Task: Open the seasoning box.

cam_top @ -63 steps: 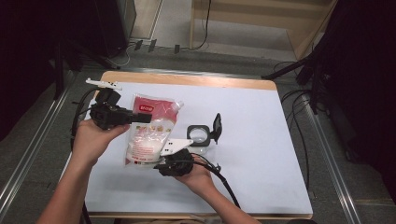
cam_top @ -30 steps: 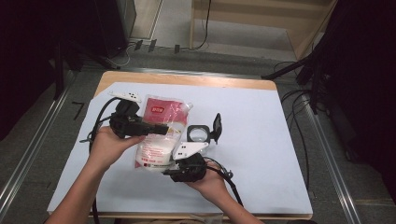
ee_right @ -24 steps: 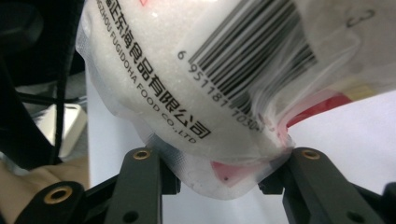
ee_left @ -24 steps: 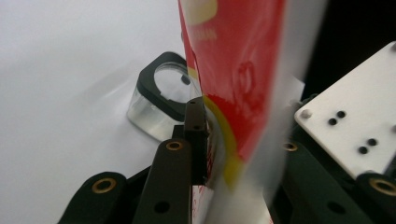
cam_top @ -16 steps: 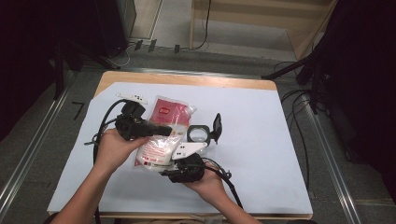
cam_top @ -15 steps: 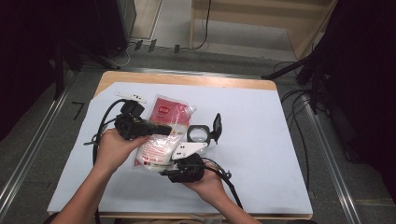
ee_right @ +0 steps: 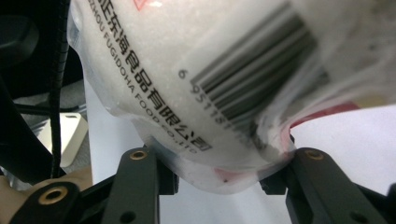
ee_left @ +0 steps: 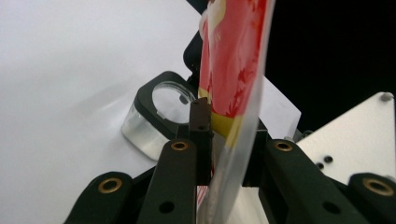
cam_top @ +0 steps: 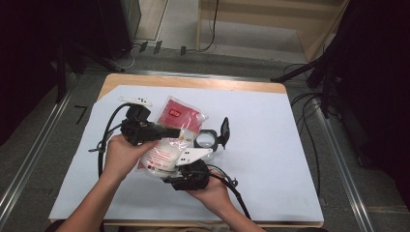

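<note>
Both grippers hold a red and white bag (cam_top: 173, 137) of white grains just above the white table sheet (cam_top: 275, 154). From the left, my left gripper (cam_top: 175, 133) reaches across its upper part. In the left gripper view the bag's thin edge (ee_left: 233, 70) stands between the jaws, the pads touch it, and the jaws have just been opening a little. My right gripper (cam_top: 170, 170) grips the bag's lower end from below. In the right gripper view the bulging white end with its barcode (ee_right: 224, 93) fills the gap between the jaws of the right gripper (ee_right: 219, 179).
A clear round jar (cam_top: 207, 140) with its black flip lid (cam_top: 225, 128) raised stands just right of the bag, and also appears as the jar (ee_left: 159, 112) beyond the left jaws. Black cables trail from both hands. The sheet's right half lies bare.
The left hand has come in from the table's left side and its gripper now sits on the bag's upper part. The bag has tilted up a little. The right hand has stayed put.
</note>
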`<state>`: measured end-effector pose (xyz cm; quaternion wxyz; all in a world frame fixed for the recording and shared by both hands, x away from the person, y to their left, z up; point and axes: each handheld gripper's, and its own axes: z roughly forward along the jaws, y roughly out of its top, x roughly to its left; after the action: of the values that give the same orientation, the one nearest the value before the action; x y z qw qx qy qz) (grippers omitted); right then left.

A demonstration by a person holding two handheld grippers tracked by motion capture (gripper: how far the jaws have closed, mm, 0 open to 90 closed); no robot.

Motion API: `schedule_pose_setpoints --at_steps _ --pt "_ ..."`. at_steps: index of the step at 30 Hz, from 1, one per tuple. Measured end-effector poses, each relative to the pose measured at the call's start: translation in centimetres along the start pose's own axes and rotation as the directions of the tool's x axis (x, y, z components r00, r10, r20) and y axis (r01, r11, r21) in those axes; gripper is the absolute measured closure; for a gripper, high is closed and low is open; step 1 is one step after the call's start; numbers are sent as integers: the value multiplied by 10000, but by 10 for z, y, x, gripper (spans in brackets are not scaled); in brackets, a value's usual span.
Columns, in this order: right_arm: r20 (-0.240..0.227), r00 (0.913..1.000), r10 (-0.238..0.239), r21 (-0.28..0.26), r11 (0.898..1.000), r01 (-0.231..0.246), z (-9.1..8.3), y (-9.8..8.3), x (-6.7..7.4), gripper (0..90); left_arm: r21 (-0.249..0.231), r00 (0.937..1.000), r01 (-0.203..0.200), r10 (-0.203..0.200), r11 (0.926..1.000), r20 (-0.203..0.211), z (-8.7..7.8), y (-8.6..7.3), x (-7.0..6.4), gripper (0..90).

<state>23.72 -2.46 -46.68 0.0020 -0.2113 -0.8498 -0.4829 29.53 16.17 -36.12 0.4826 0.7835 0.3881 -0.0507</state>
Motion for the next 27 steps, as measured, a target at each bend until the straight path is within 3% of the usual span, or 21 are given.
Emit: schedule_pose_setpoints --at_steps 5,7,9,10,12,15,16,18,20,24,27 --pt "103 9999 -32 83 10000 32 2 1 3 556 -18 9996 245 -245 9997 120 2 0 -2 828" --pt "161 9995 270 139 9995 -272 3 0 3 568 116 9997 220 -221 9997 86 4 0 -2 815" --pt "-30 9990 448 200 9988 -447 3 -1 1 587 460 9997 -238 240 9987 -36 7 0 -2 789" --pt "-30 9990 448 200 9988 -447 3 -1 1 587 460 9997 -238 240 9987 -36 7 0 -2 764" --pt "-533 9965 642 162 9979 -635 3 -3 -2 596 944 9960 -897 892 9915 99 8 0 -1 754" --pt "-646 9962 576 190 9982 -565 3 -4 -2 596 1183 9930 -1178 1156 9860 251 7 0 0 743" --pt "-861 9944 608 150 9981 -597 3 -3 -2 594 1158 9893 -1455 1433 9826 271 7 -2 2 724" --pt "-991 9928 673 115 9977 -664 2 -3 -3 595 1144 9890 -1470 1443 9825 314 9 -3 3 711" --pt "-1000 9928 653 115 9979 -645 1 0 -3 594 1004 9924 -1141 1086 9884 584 13 -5 5 708" --pt "-675 9964 518 372 9981 -493 1 0 -2 592 952 9942 -986 940 9906 514 16 -6 5 727" --pt "-525 9976 460 493 9978 -434 3 0 0 594 1155 9985 -535 515 9919 196 19 -6 1 743"
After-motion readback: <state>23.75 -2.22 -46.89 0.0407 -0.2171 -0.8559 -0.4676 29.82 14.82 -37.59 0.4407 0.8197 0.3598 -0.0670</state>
